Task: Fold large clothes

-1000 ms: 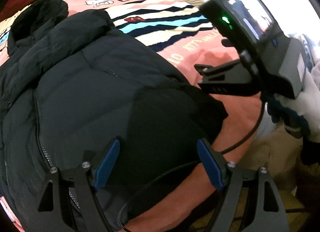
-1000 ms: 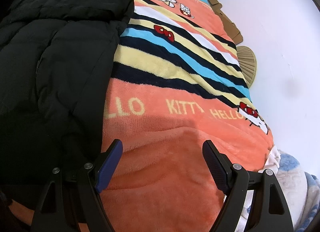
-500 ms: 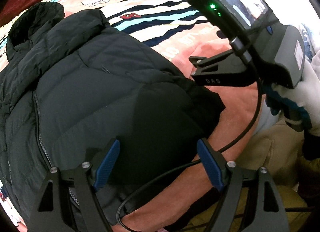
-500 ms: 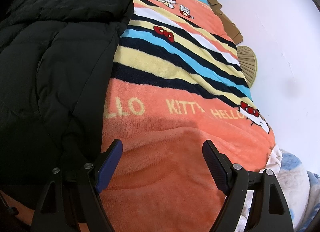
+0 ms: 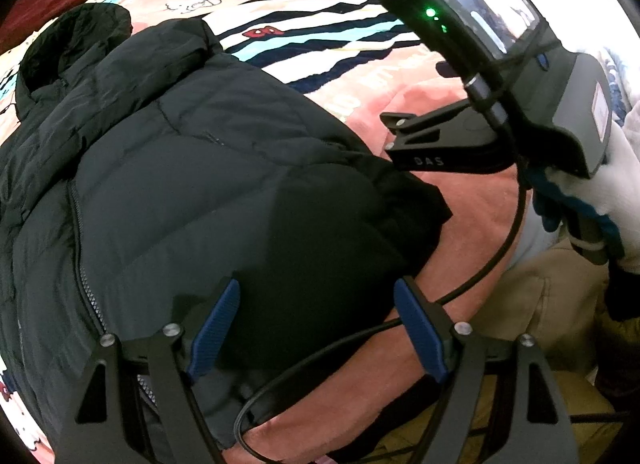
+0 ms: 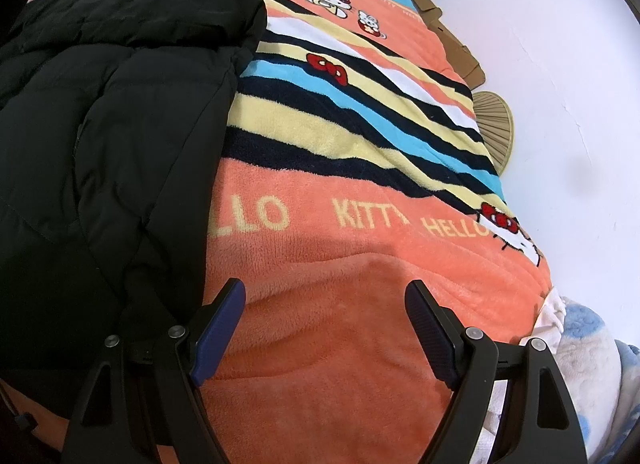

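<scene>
Left gripper (image 5: 316, 328) hangs wide over the near hem of one black puffer jacket (image 5: 180, 167), gripping nothing. The jacket sprawls across the left of one orange striped blanket (image 6: 360, 264). Right gripper (image 6: 326, 328) gapes empty above bare blanket; far right, one woven fan (image 6: 494, 123).

An orange fleece blanket (image 6: 360, 344) with striped bands and cartoon cat prints is covering the bed, filling the frame's centre. A black puffer jacket (image 6: 100, 143) is lying on it at left. A woven fan (image 6: 494, 123) is sitting at its upper-right edge.
</scene>
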The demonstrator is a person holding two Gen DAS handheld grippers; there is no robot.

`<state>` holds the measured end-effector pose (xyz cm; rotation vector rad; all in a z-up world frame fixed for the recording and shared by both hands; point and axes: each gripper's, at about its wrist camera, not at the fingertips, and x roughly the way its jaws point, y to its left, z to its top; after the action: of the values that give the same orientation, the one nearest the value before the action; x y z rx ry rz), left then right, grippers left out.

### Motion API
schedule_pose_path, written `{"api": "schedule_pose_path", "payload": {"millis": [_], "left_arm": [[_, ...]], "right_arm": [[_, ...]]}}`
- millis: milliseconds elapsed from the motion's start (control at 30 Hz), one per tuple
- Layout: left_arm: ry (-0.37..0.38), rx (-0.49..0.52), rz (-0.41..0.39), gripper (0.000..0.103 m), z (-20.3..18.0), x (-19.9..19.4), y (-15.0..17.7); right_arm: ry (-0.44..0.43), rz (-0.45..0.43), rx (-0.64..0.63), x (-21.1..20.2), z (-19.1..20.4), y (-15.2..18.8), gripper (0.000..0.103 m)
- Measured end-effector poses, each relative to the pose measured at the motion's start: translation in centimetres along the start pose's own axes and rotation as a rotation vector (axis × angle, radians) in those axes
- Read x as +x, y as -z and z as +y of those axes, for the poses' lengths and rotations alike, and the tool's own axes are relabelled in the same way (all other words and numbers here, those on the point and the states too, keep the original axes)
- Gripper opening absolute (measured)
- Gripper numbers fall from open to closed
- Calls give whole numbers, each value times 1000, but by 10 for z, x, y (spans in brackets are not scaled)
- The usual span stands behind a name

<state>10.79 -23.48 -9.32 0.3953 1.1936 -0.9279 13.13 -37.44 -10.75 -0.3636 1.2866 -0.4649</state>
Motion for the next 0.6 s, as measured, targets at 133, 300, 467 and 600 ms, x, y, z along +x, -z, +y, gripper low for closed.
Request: {"api": "schedule_pose_path", "payload": {"millis": [133, 300, 467, 600], "left_arm": [[-3, -3, -3, 79, 1, -3, 2], [-12, -3, -10, 79, 0, -8, 5], [-20, -11, -19, 79, -1, -13, 8], [-30, -17, -30, 79, -1, -18, 11]], "right_arm": [[1, -6, 5, -4, 0, 0, 81], [3, -15, 10, -10, 0, 2, 81], [6, -29, 14, -17, 0, 3, 81], [7, -40, 18, -23, -2, 5, 81]]}}
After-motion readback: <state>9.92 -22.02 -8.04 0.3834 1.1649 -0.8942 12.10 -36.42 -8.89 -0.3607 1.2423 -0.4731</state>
